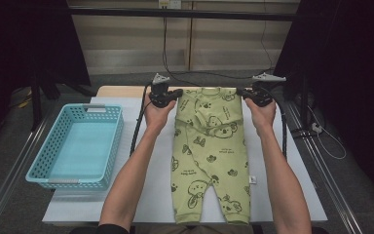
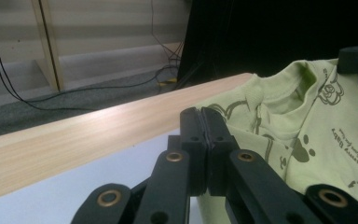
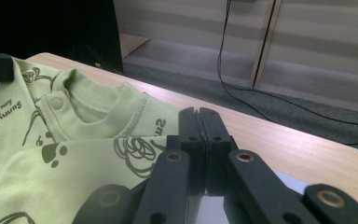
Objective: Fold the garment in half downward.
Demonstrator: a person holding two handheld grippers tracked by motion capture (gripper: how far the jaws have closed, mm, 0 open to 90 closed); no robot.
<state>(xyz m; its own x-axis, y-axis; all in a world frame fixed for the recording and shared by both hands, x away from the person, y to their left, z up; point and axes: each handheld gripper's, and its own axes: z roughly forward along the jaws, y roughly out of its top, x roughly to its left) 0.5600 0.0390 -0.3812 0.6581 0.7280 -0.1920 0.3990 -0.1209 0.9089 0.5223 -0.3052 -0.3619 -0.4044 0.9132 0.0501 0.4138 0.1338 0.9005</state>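
Both tools, left [image 1: 174, 93] and right [image 1: 246, 92], were clamped shut on the romper's [image 1: 209, 151] shoulders at the desk's [image 1: 121, 90] far edge, its legs trailing toward you. You would do well to lift evenly, keeping the fabric taut and level.

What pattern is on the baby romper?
Light green romper with dark koala faces, paw prints and small lettering; clearest in the high view.

One green romper [image 1: 209, 156], one blue basket [image 1: 111, 146] (empty), two grippers: left gripper [image 1: 177, 92], right gripper [image 1: 243, 92].
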